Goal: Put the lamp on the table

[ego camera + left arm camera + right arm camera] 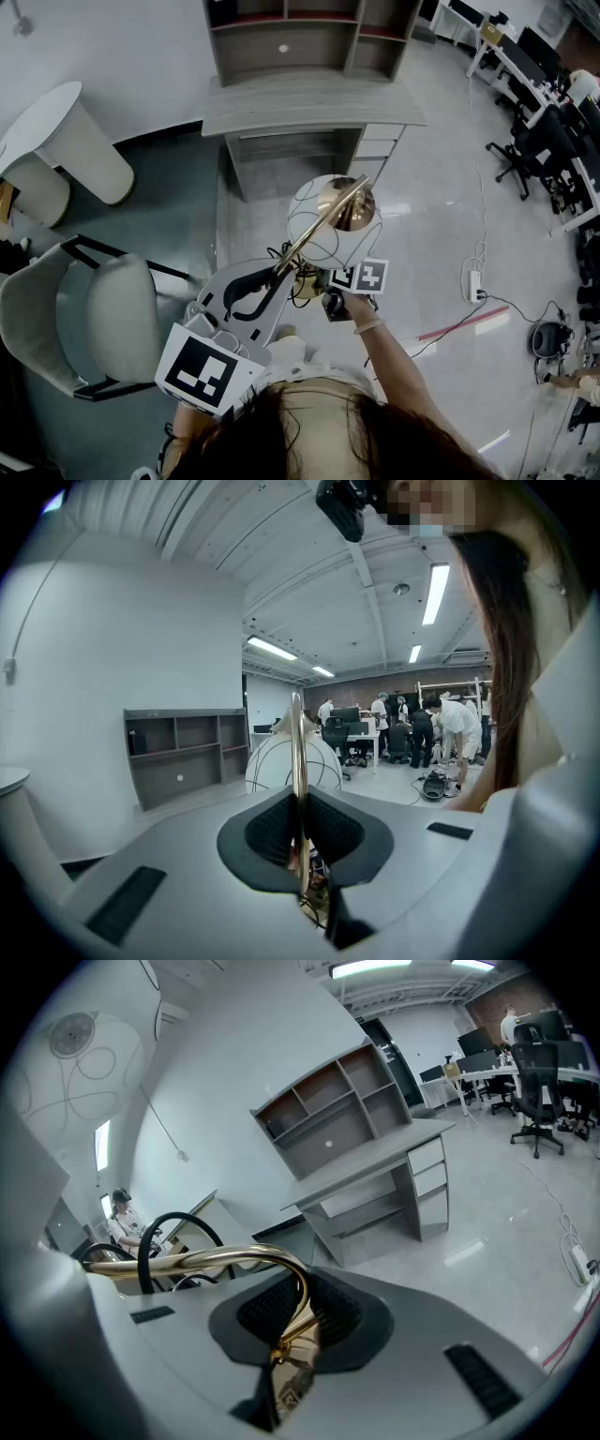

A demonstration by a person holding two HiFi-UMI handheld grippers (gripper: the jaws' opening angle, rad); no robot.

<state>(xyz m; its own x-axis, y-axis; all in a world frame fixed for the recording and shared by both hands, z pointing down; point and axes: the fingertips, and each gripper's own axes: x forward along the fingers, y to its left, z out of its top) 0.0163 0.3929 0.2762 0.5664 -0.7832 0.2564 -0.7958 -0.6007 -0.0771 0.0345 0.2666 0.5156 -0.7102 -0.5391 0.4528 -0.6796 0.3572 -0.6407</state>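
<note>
The lamp has a thin gold stem [314,230] and a white globe shade [334,222] wrapped in dark wire. I carry it in the air above the floor, in front of the grey table [309,105] with its shelf unit. My left gripper [265,289] is shut on the straight gold stem [297,761], and the globe shade [281,763] shows past the jaws. My right gripper [330,292] is shut on the curved gold part of the lamp [281,1269], next to its black cord [173,1232]. The table [375,1162] stands some way ahead.
Two pale chairs [94,319] stand at the left, and a white round table [66,141] is beyond them. A power strip with cables [473,281] lies on the floor at the right. Black office chairs [525,150] and desks fill the far right. Several people [422,724] stand far off.
</note>
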